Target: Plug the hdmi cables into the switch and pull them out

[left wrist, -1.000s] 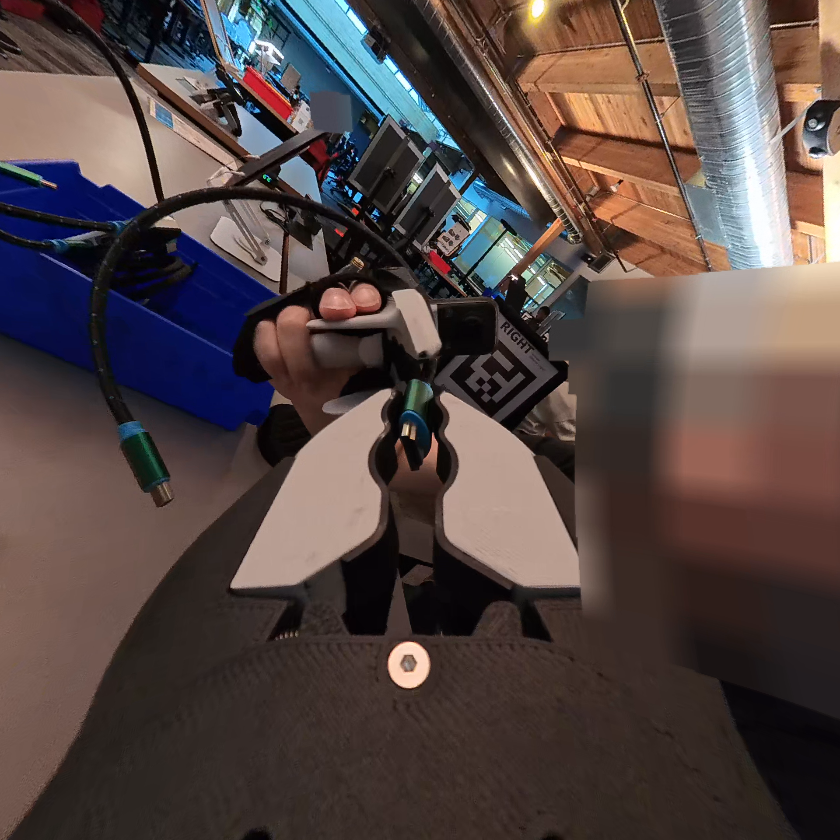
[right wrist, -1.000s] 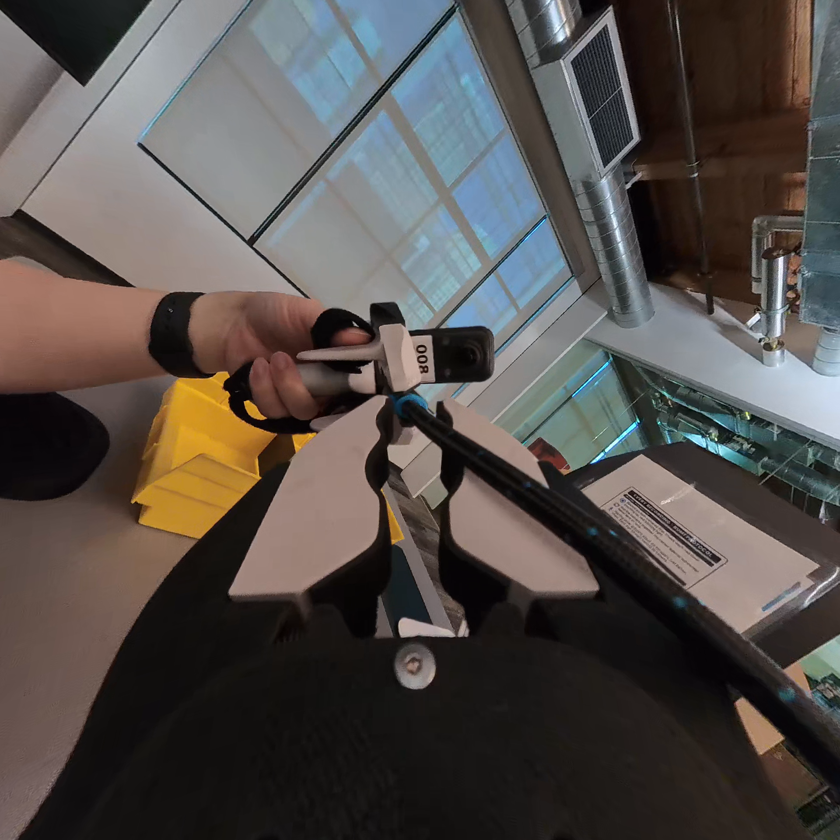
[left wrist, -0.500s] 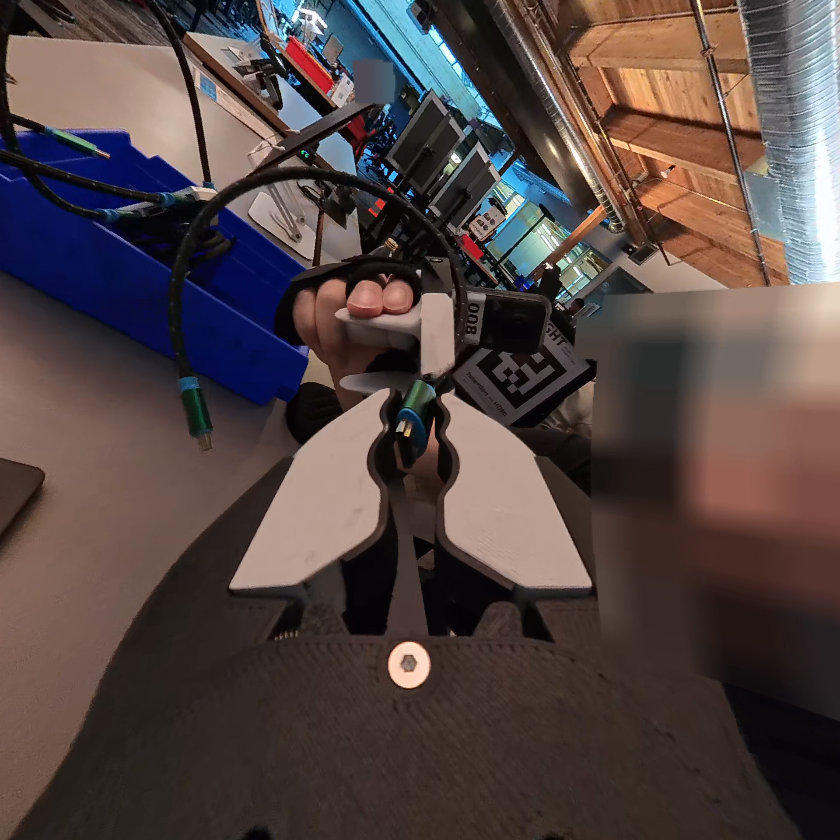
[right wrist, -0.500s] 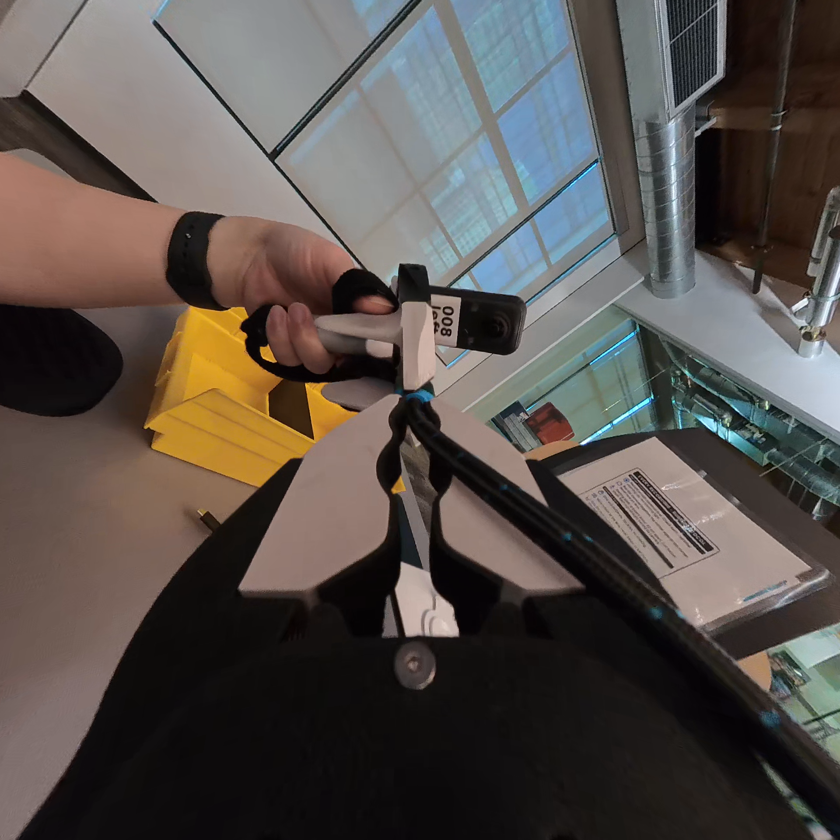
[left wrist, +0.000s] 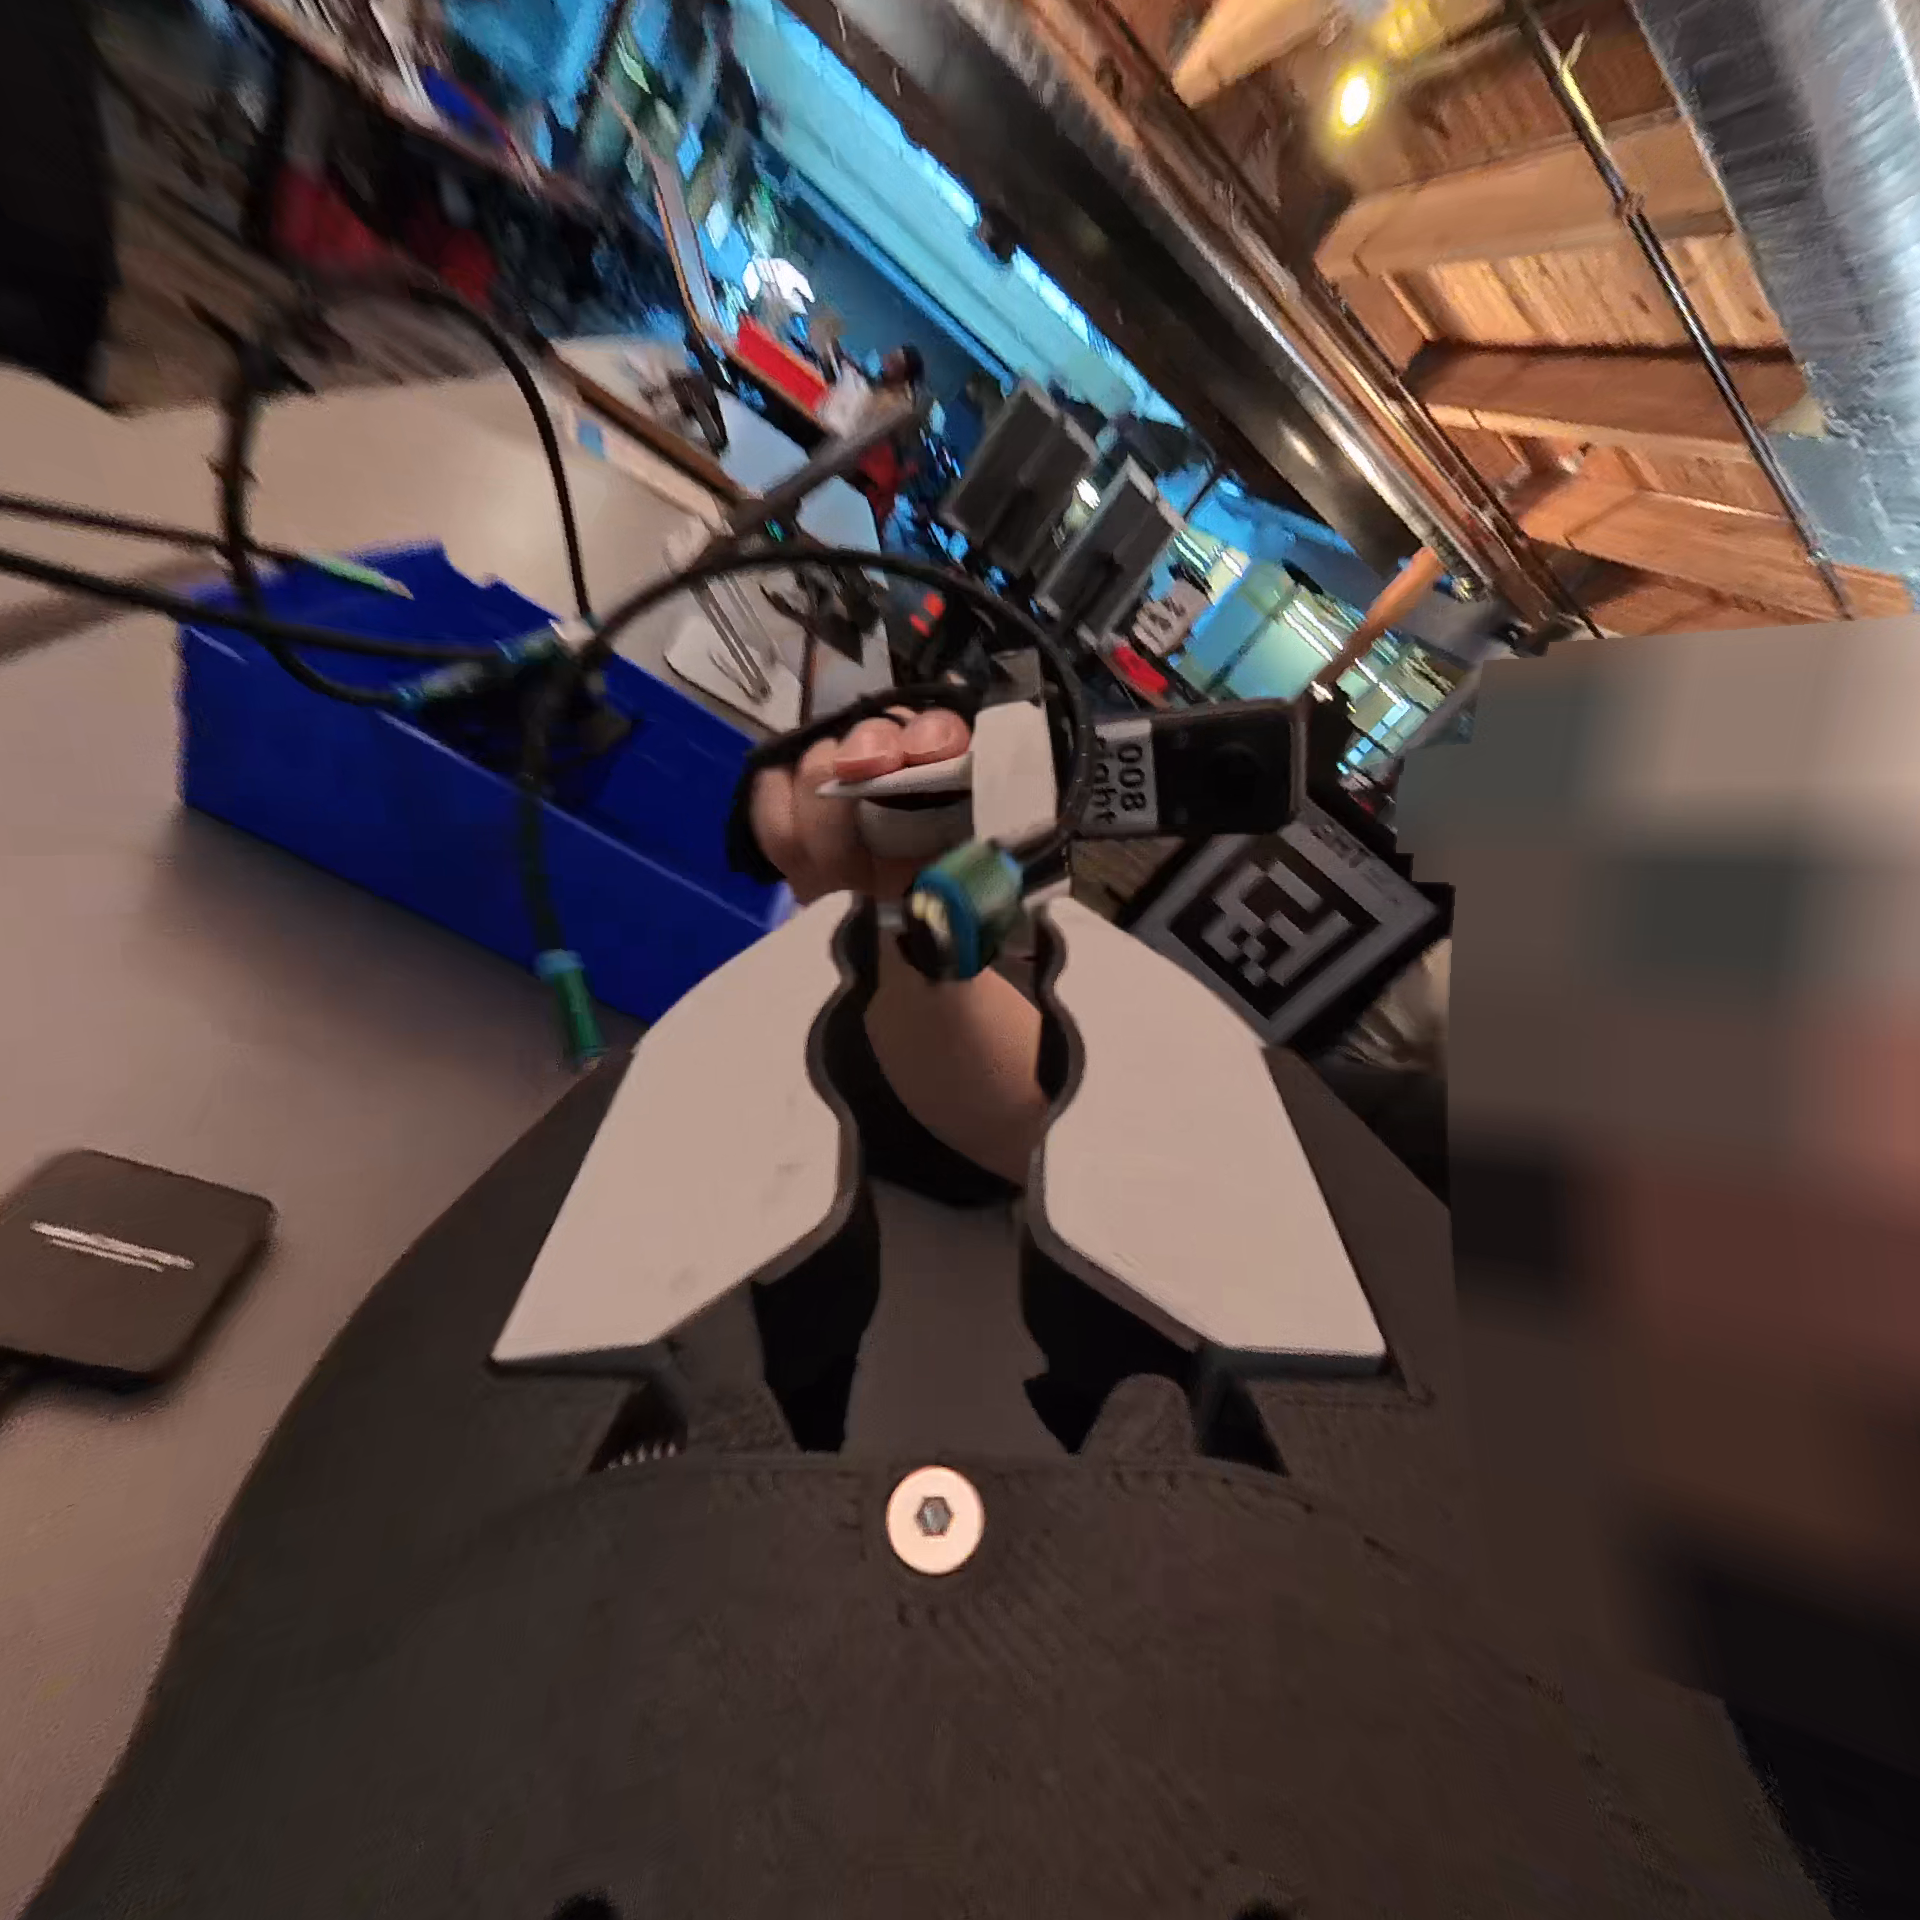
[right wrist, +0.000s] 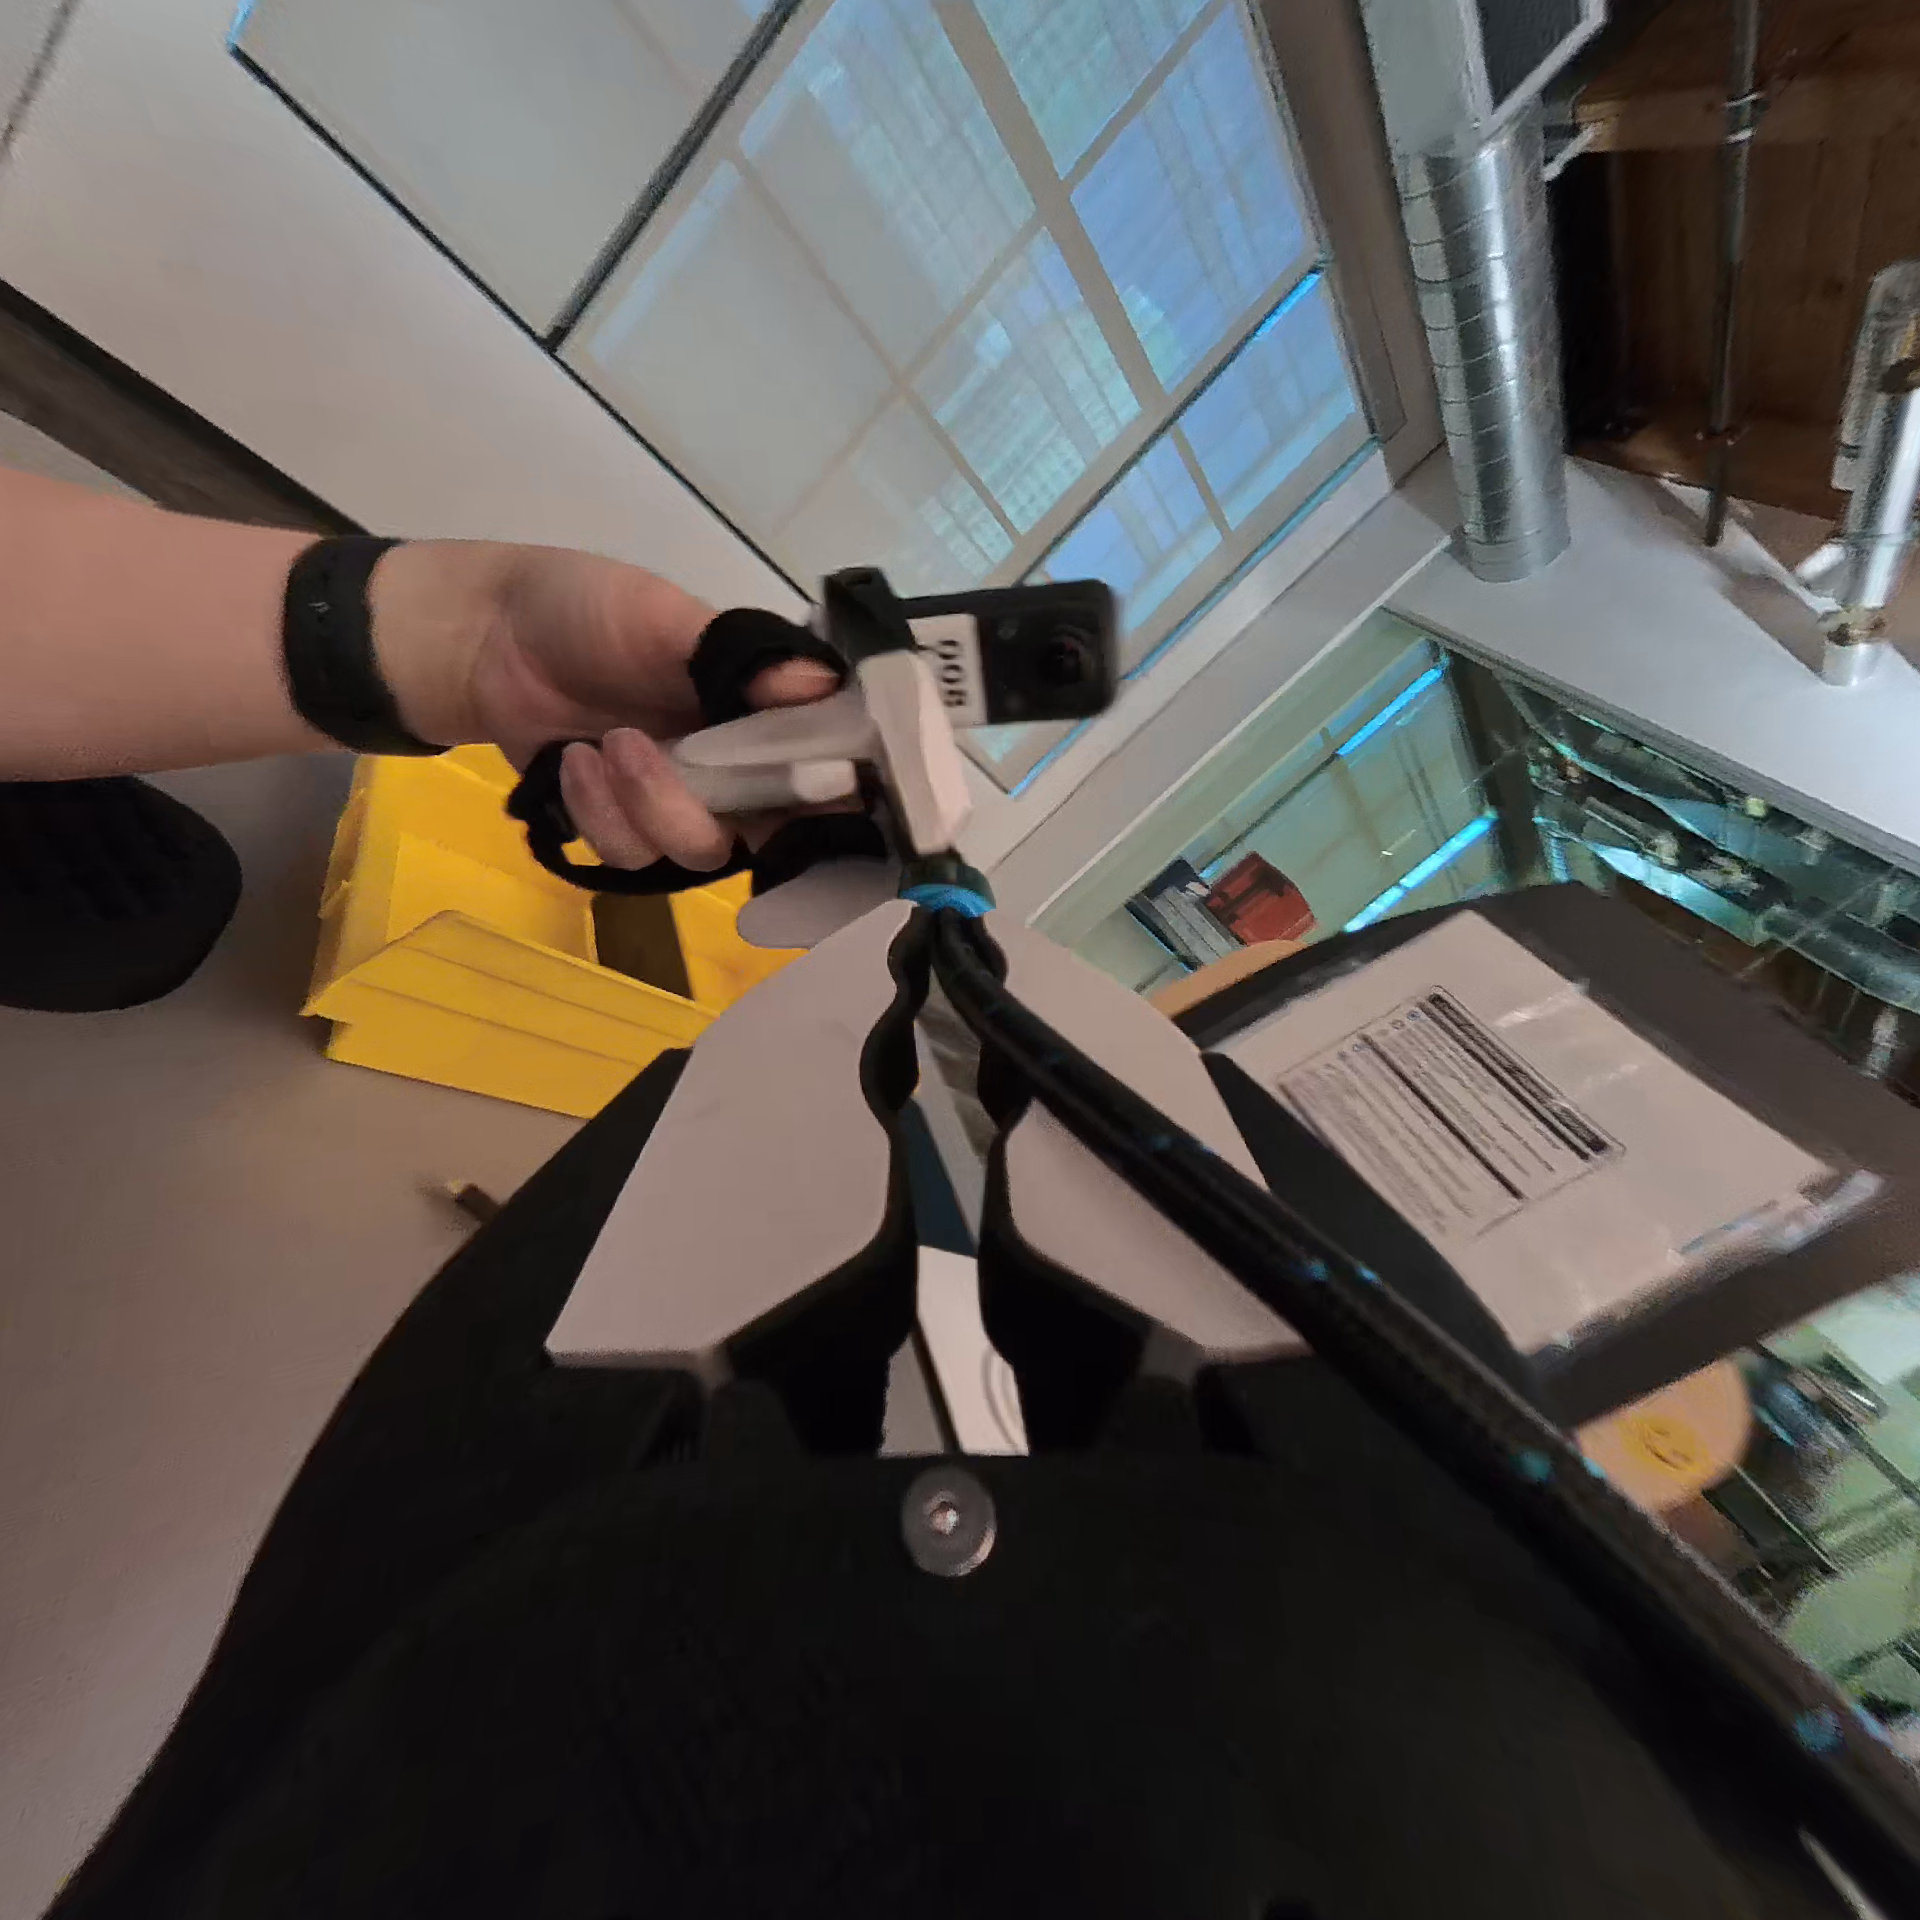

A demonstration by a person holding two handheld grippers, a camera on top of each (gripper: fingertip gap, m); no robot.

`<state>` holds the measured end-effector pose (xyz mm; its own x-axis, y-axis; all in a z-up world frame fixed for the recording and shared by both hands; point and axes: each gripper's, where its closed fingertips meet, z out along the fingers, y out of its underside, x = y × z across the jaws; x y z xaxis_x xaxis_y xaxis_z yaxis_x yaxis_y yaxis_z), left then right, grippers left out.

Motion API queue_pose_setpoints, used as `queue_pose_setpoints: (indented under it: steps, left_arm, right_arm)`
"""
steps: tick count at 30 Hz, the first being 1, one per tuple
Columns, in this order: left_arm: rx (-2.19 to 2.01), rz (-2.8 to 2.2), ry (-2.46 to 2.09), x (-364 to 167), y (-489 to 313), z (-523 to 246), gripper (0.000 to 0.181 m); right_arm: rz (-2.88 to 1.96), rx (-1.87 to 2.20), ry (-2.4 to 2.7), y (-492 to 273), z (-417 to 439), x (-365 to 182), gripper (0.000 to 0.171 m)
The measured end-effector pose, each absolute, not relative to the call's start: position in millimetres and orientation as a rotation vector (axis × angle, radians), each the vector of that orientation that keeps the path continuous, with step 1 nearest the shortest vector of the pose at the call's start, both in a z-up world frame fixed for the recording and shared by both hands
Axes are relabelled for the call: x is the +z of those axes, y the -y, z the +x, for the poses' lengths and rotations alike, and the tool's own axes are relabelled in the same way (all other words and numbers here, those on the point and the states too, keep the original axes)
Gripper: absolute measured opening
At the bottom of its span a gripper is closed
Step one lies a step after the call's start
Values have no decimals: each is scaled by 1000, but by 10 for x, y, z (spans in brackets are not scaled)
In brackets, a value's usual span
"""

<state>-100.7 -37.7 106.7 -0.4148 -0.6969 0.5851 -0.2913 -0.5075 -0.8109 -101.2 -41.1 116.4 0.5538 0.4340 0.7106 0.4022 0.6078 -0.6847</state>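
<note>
1. Left tongs (left wrist: 943, 940): matt grey plates, smooth, on a rough, ribbed black printed body with a bright metal screw.
2. HDMI cable (right wrist: 1226, 1184) between the right tongs (right wrist: 940, 935): black braided sheath flecked blue.
3. Plug (left wrist: 961, 914) at the left tongs' tips: shiny green metal shell.
4. Blue bin (left wrist: 416, 790) left of them: glossy plastic.
5. Bench (left wrist: 208, 1039): smooth, matt grey.

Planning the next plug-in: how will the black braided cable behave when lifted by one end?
Probably springy rather than limp: the braided cable holds a wide arc in air. Its free green plug hangs down, so it may swing.
</note>
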Motion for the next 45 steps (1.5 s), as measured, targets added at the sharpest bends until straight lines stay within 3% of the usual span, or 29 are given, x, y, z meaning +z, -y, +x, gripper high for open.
queue_pose_setpoints:
  steps: [1,6,9,17,20,26,30,37,43,45]
  left_arm:
    - [-1965,-1469,-1325,1098,307,-1001,34]
    - [-1257,-1527,-1331,518,-242,-795,72]
    - [-1103,-1619,-1455,1,-229,-570,88]
    - [-643,-1776,-1588,-1087,-357,-255,88]
    - [-575,-1826,-1630,-1263,-389,-220,103]
    - [-625,-2075,-1580,-1534,-547,-345,102]
    - [-580,-2131,-1638,-1581,-483,-518,84]
    - [-310,-2106,-1856,-1596,-327,-711,75]
    - [-357,-2092,-1594,-1530,-646,-468,102]
    - [-365,-2094,-1598,-1594,-672,-435,101]
  right_arm:
    - [-969,-3,994,406,-908,1239,6]
    - [-1019,-135,826,488,-300,1629,7]
    - [-1009,-140,793,602,-164,1757,7]
    - [-1003,-166,826,698,-150,1818,7]
    - [-1011,-175,834,673,-140,1797,7]
    - [-1012,-174,851,670,-171,1784,7]
    - [-1001,-177,853,710,-175,1813,7]
    - [-972,-174,844,791,-160,1880,7]
    - [-944,-182,833,860,-128,1950,7]
    - [-941,-184,831,866,-119,1958,7]
